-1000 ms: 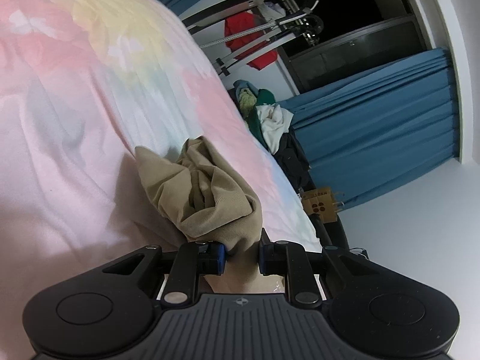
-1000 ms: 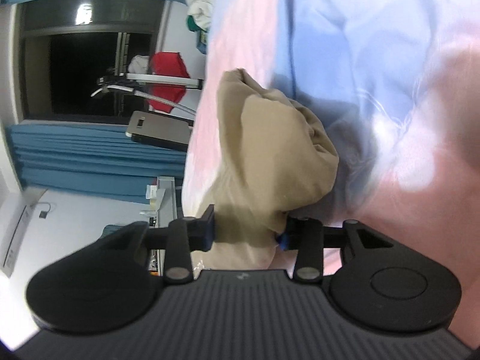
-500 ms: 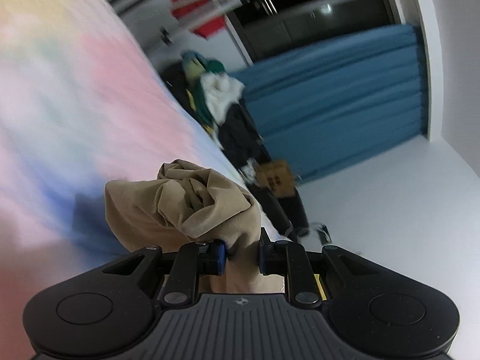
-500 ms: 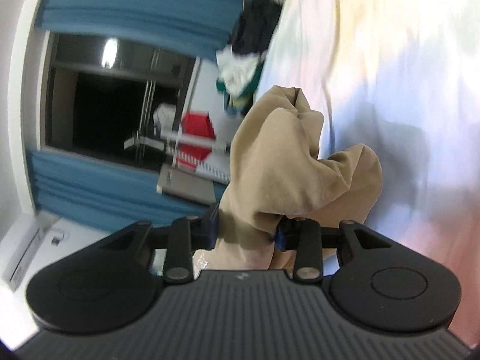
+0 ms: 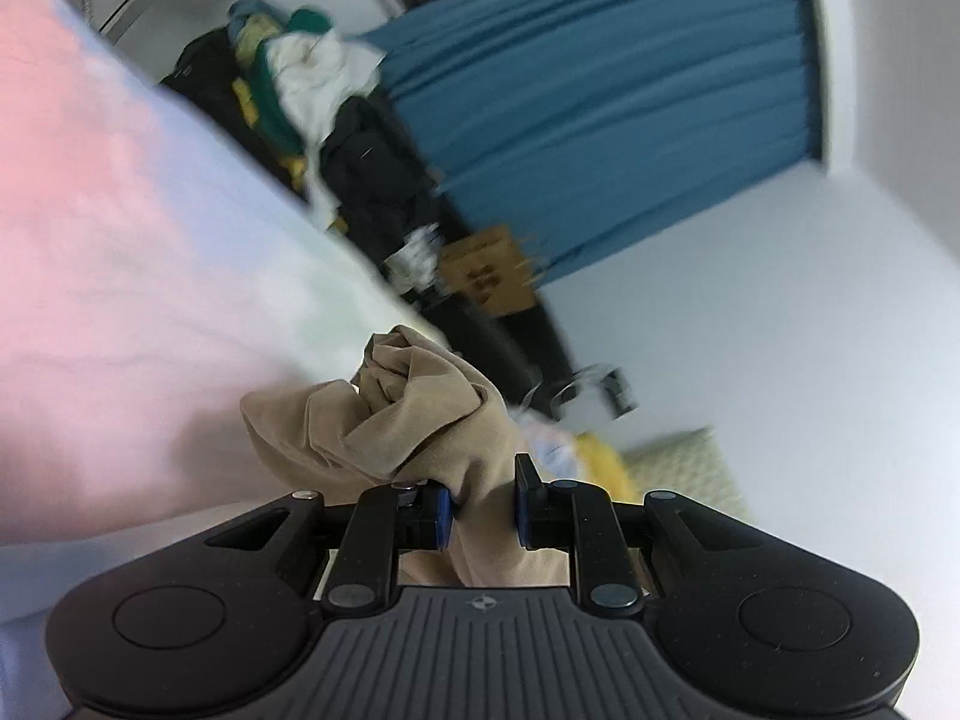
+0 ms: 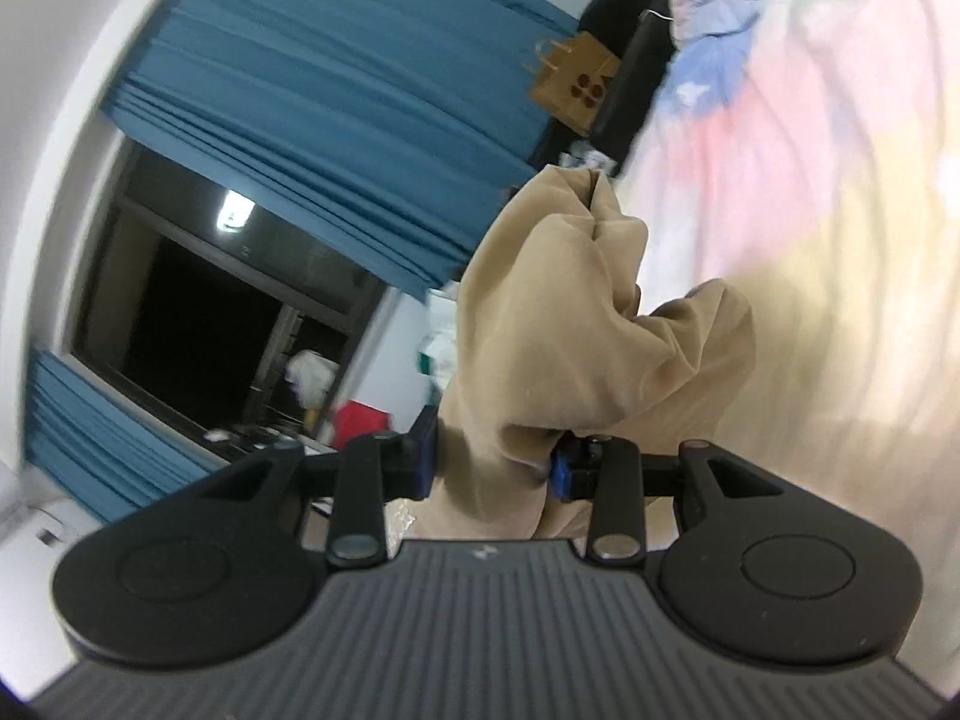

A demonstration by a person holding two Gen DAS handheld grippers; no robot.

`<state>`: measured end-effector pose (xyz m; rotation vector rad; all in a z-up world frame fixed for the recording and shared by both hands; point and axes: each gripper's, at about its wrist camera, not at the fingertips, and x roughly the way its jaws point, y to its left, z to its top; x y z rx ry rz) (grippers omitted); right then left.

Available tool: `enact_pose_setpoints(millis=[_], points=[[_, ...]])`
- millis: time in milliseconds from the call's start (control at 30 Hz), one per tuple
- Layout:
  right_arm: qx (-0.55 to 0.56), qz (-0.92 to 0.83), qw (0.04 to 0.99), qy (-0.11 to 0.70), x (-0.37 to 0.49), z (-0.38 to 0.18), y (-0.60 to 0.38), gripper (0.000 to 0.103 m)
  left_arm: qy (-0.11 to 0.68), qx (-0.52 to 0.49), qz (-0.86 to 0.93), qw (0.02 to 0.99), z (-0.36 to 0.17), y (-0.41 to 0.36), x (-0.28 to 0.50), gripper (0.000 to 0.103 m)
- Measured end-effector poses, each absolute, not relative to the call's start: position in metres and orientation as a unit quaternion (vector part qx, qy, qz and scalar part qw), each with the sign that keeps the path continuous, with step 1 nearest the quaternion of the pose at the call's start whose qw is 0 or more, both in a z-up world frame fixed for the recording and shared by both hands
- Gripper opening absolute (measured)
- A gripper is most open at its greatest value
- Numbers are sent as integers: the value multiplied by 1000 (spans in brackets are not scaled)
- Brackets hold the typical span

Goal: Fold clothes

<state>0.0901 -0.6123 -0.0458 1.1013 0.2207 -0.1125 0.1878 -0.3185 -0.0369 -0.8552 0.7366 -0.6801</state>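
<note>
We've swung round fast since a second ago: the pastel bed cover that filled both views has slid aside, and now the blue curtain (image 5: 606, 114) and the heap of clothes (image 5: 312, 78) at the far edge of the bed (image 5: 120, 210) are in front of us. The tan garment (image 5: 408, 414) has come along, still bunched and hanging in the air just above the bed. Our left tongs (image 5: 480, 510) are clamped on a gathered wad of it, and our right tongs (image 6: 492, 468) pinch another thick fold, cloth spilling over the top. It looks light and very soft, limp with no stiffness, so it will sag and crumple wherever we don't support it. We'd judge a hem or corner a better hold than these bunched middles, once it's laid flat.
</note>
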Motion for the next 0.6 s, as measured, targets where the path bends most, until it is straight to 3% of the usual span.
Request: enact_pose_setpoints(millis=[167,367,500,600], points=[[535,-65,824,176,67,-117,-607,39,412,-366,-304,777,-108,-300,178,21],[575,-66,787,214,21,-175,-589,41,442,-311,-318,779,-147,-275,148,24],[571,-77,782,237,15,-170,-587,48,439,-275,-310,797,-136,-274,138,27],[547,-106,788,263,5,-143,-583,49,431,-237,-312,813,-105,-273,120,38]])
